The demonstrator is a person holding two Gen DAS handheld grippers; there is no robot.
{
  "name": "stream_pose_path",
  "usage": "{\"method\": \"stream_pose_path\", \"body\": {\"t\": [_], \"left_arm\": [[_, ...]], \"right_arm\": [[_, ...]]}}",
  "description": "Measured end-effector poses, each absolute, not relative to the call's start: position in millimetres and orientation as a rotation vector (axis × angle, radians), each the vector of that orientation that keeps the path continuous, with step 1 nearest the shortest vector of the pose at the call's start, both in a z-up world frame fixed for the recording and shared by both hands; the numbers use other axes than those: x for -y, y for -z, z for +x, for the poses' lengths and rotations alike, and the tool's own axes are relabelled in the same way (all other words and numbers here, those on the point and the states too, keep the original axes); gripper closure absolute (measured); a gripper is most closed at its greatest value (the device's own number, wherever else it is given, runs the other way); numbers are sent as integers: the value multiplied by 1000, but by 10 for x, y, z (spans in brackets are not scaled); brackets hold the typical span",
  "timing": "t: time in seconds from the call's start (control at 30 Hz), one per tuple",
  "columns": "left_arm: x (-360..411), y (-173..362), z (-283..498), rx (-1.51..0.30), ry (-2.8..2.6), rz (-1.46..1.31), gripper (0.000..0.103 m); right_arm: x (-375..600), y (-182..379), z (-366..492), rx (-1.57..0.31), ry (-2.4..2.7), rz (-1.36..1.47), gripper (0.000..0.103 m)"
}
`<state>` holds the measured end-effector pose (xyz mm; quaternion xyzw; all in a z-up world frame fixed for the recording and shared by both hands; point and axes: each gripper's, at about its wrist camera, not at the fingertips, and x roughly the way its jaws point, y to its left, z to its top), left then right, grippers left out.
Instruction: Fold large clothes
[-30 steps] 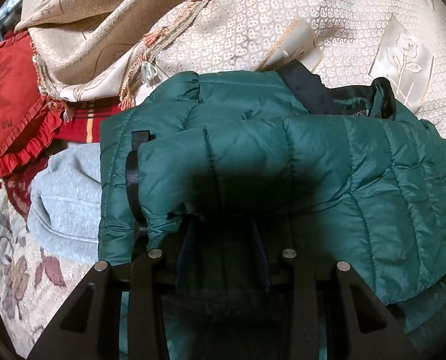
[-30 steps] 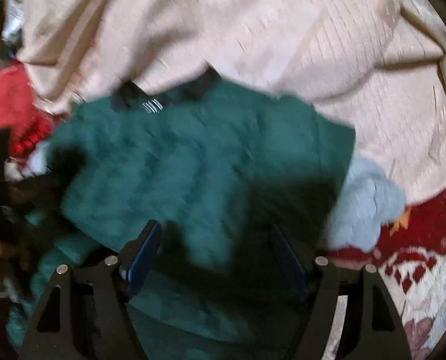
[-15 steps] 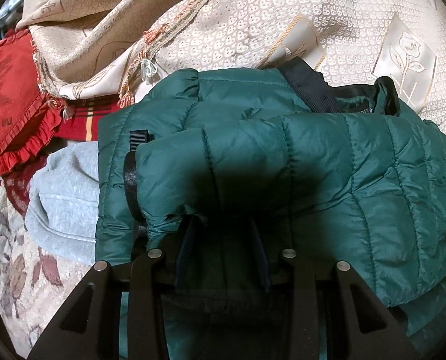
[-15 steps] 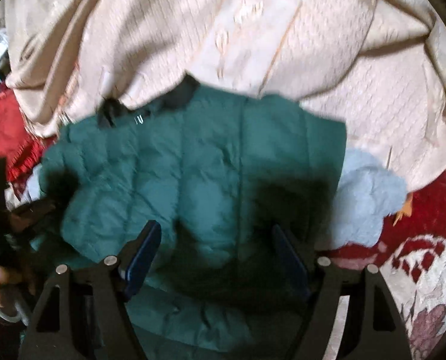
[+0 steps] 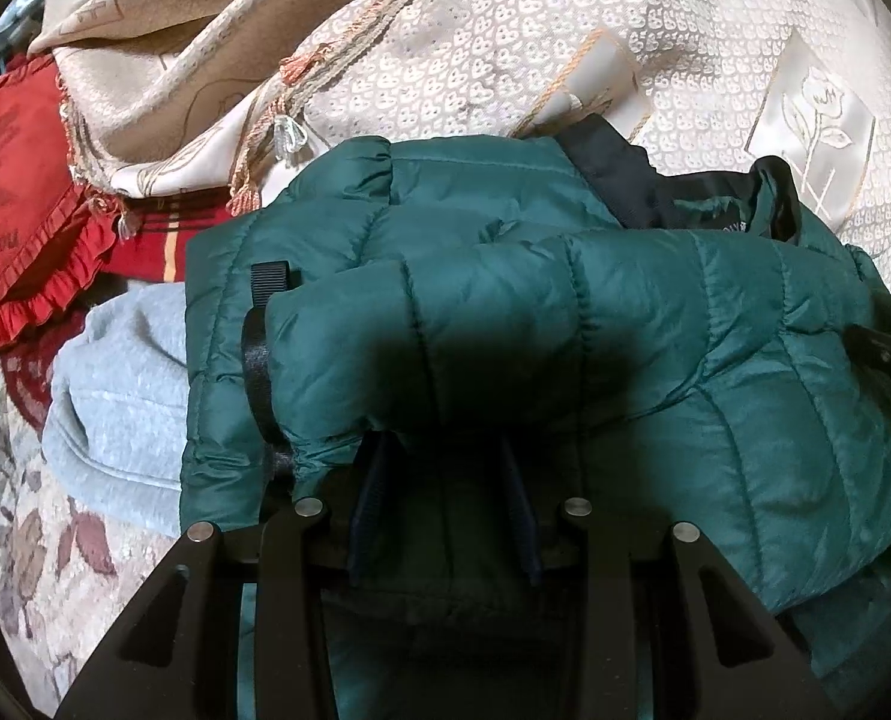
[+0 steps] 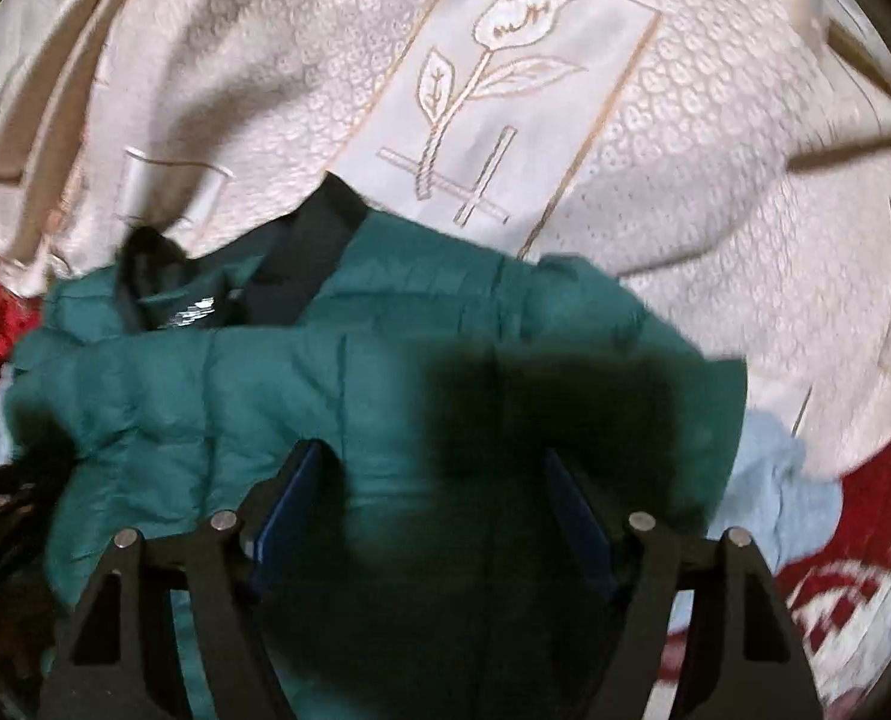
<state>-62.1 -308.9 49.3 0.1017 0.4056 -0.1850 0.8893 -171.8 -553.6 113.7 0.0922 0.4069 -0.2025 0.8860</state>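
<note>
In the left wrist view, the left hand-held gripper (image 5: 445, 510) is clamping a fold of the green puffer jacket (image 5: 565, 348); the quilted fabric is sitting pinched between its two blue pads, and a puffy sleeve is lying just in front of them. The sleeve cuff, with its black trim, is pointing to the left side of the view.

In the right wrist view, which is blurred, the right hand-held gripper (image 6: 433, 516) is hovering over the same jacket (image 6: 235, 396). Its jaws are standing wide and are closing a little at this moment. The green fabric is lying between and under the pads, but they are not pressing on it, so this gripper is released. Its dark shadow is falling on the jacket just ahead of the fingers.

The jacket is lying folded in a bundle, partly on top of a light grey garment (image 5: 121, 408), which is showing at the left of the bundle in the left wrist view and at the right of it in the right wrist view. Under these, a floral rug (image 5: 31, 552) in red and cream is covering the floor.

Farther away, the dark collar (image 5: 613, 174) of the jacket is touching a cream embroidered cloth (image 5: 505, 48) with a tulip motif. At the far left, a red frilled cushion (image 5: 13, 198) is lying beside this cloth.
</note>
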Motion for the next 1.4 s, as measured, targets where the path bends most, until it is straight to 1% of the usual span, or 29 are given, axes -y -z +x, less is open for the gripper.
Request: {"method": "stream_pose_path", "body": {"t": [0.17, 0.33, 0.47, 0.53, 0.63, 0.77, 0.9, 1.1, 1.17, 1.2, 1.4], "left_arm": [[3086, -488, -628, -842, 383, 210, 84], [3089, -485, -637, -838, 381, 212, 84], [3090, -484, -641, -834, 380, 212, 84], [3097, -478, -640, -832, 377, 215, 84], [3109, -478, -653, -825, 374, 220, 83], [3064, -522, -673, -838, 393, 203, 83], [2939, -643, -751, -856, 403, 203, 83], [2636, -871, -1003, -808, 410, 188, 83], [2517, -926, -1086, -809, 407, 180, 83], [2460, -951, -1125, -810, 406, 173, 83], [2175, -1028, -1448, -817, 399, 187, 83]], "right_arm": [[5542, -1148, -1678, -838, 429, 208, 25], [5411, -1315, -2065, -818, 380, 271, 25], [5260, -1359, -2419, -805, 338, 246, 25], [5191, -1272, -2521, -832, 331, 222, 25], [5250, -1097, -2454, -888, 365, 206, 25], [5440, -928, -2274, -886, 392, 261, 25], [5414, -1034, -2327, -867, 403, 287, 25], [5374, -1299, -2702, -848, 388, 339, 24], [5331, -1369, -2841, -845, 381, 347, 18], [5302, -1404, -2916, -847, 374, 354, 17], [5072, -1496, -3292, -877, 357, 355, 17]]}}
